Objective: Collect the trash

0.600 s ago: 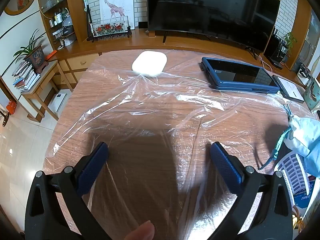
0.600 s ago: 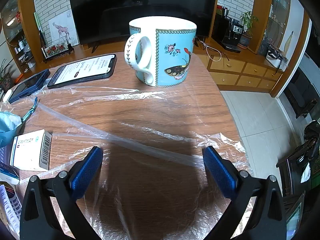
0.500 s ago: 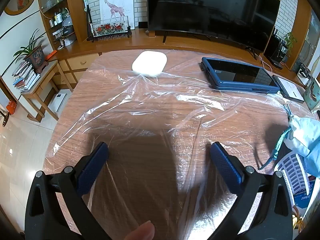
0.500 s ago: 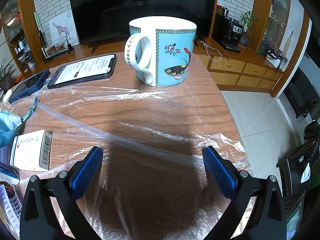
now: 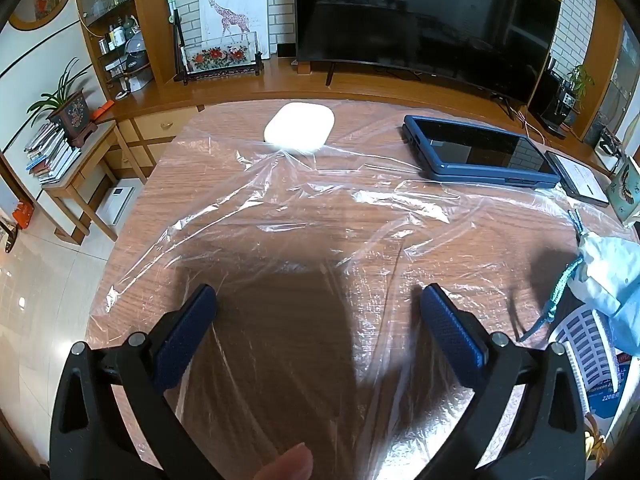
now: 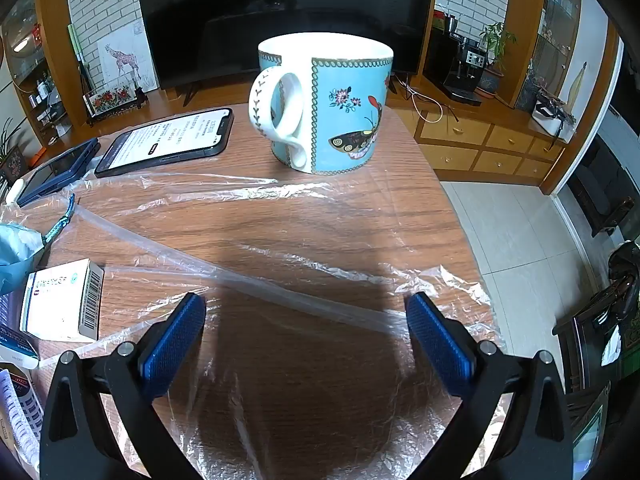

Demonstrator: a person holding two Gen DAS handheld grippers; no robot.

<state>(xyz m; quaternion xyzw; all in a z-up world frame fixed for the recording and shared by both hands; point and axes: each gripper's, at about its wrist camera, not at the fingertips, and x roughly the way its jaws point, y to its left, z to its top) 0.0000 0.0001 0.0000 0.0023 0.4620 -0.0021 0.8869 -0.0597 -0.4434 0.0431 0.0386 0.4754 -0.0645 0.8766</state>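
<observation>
Both tools gape wide and grip nothing: left tool [image 5: 318, 310] and right tool [image 6: 306, 316] hover just over the clear plastic film [image 5: 304, 216], which lies crumpled on the wooden desk [image 6: 304, 220] beneath and ahead of their fingers. Nothing has shifted since the earlier frames. Ahead of the right tool stands a blue butterfly mug [image 6: 326, 104]; ahead of the left, a white case [image 5: 299, 127] and, to its right, a blue tablet [image 5: 478, 153]. Beyond, a dark television [image 5: 420, 20].
</observation>
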